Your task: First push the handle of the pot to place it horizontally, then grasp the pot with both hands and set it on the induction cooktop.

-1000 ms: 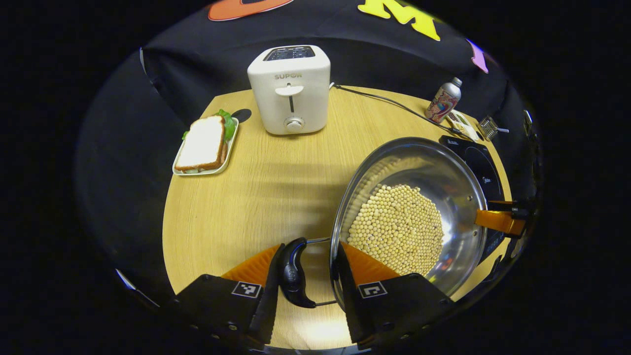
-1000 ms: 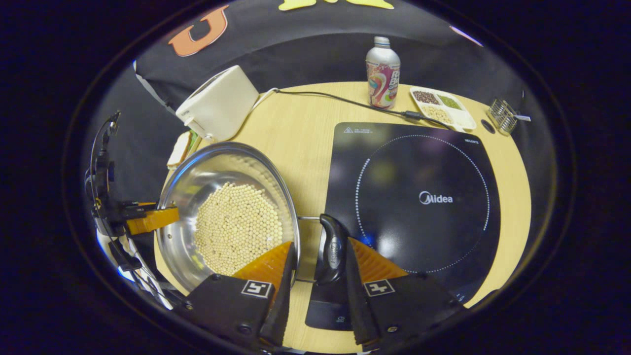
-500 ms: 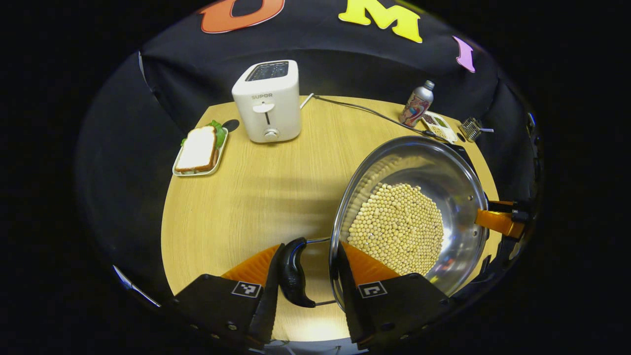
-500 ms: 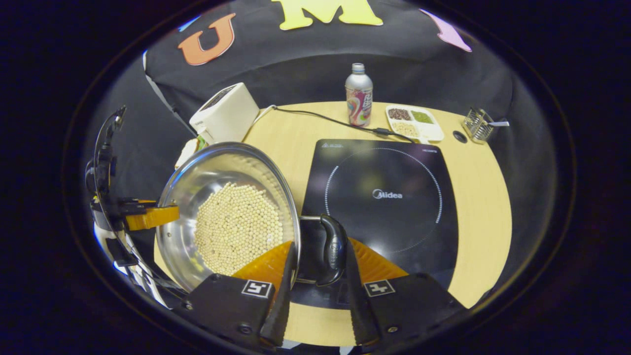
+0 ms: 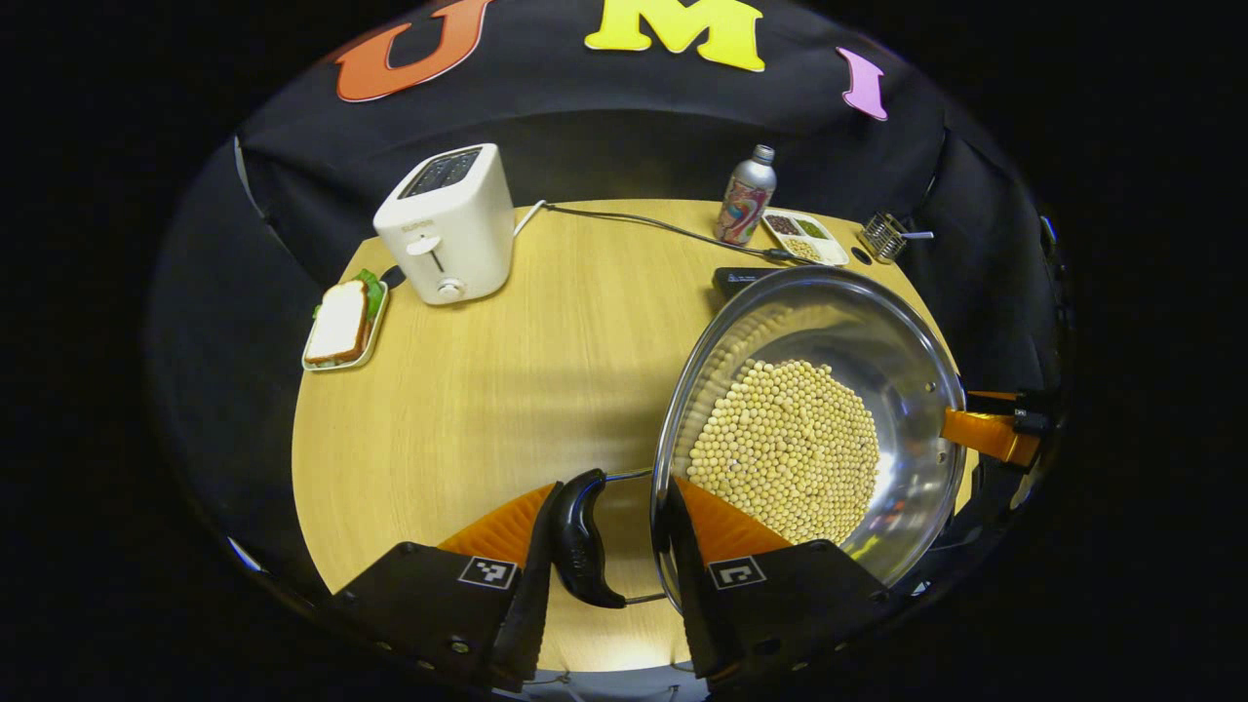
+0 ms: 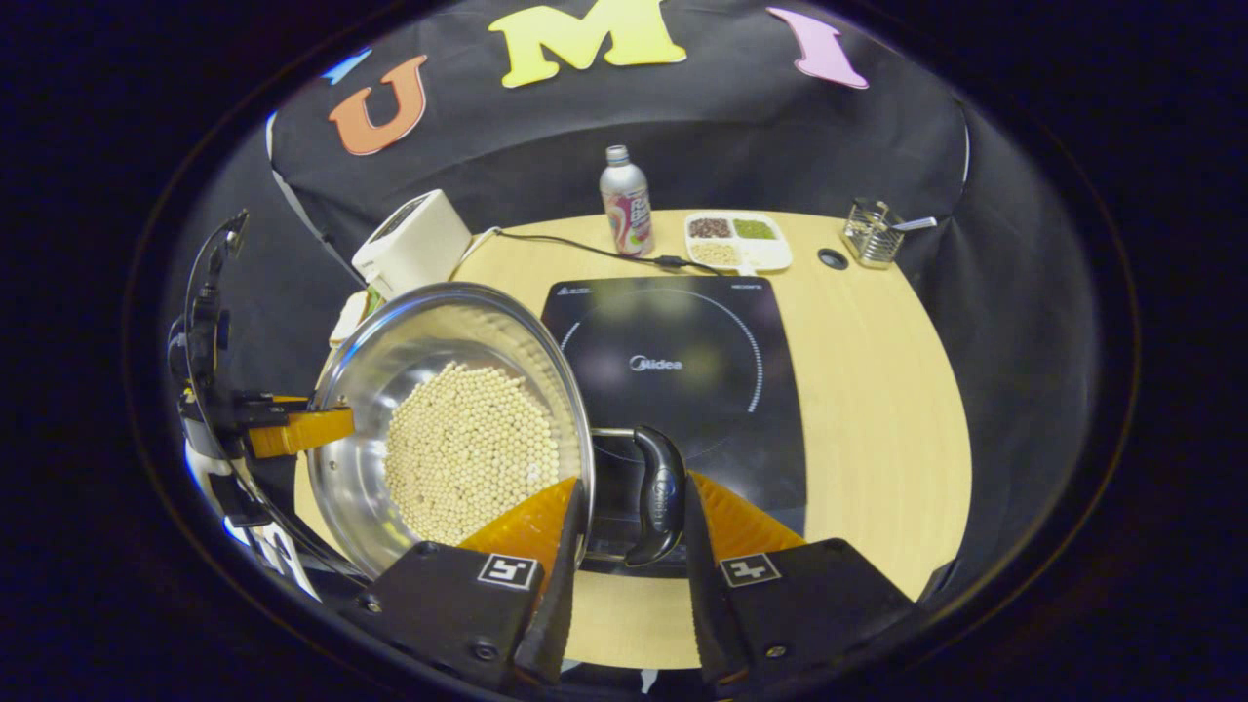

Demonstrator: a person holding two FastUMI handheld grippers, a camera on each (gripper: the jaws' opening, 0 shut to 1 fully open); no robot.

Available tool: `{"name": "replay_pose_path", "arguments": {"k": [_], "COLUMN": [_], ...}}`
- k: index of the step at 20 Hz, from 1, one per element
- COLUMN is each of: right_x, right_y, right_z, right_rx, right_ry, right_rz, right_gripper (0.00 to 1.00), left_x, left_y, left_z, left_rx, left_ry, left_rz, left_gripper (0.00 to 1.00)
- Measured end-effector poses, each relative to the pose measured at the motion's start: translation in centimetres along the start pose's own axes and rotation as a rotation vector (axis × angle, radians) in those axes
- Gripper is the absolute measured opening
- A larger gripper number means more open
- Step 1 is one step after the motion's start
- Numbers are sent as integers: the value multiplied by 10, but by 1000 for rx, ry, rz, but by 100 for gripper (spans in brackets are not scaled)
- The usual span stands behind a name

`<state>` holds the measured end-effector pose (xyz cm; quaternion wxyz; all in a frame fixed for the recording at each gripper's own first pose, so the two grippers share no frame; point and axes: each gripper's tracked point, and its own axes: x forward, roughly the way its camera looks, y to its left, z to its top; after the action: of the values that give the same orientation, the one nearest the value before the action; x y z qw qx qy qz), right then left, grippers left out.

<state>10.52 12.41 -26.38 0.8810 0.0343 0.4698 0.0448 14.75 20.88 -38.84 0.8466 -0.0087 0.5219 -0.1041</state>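
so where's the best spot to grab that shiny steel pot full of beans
Take the steel pot by its two black side handles, one gripper from each opposite side, fingers straddling each loop. They stick out level from the rim and sit across from each other, so the load of pale round beans balances. Both grippers, left and right, already sit this way.

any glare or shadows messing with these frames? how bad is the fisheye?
Left gripper view: bright glare on the pot wall, a soft shadow on the table left of it, and the table edge bows strongly. Right gripper view: dim reflections on the induction cooktop; both views look sharp.
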Motion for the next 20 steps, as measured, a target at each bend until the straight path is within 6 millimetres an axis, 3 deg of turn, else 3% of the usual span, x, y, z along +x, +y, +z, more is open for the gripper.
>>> {"name": "replay_pose_path", "arguments": {"k": [9, 10, 12, 19, 20], "right_x": [-12, -13, -11, 14, 17], "right_y": [-71, -79, -93, -127, -131], "right_z": [7, 9, 17, 39, 42], "right_rx": [16, 17, 19, 22, 24], "right_ry": [-35, -35, -40, -23, -20], "right_rz": [-32, -31, -29, -16, -17], "right_gripper": [52, 52, 52, 52, 52], "left_x": [-5, -6, -4, -5, -6], "left_y": [9, 8, 5, 5, 5], "left_z": [12, 13, 11, 11, 11], "left_rx": [37, 39, 40, 35, 39], "left_ry": [-3, -2, -3, 12, 13], "left_rz": [-21, -21, -19, 1, 5], "left_gripper": [56, 63, 56, 56, 61]}}
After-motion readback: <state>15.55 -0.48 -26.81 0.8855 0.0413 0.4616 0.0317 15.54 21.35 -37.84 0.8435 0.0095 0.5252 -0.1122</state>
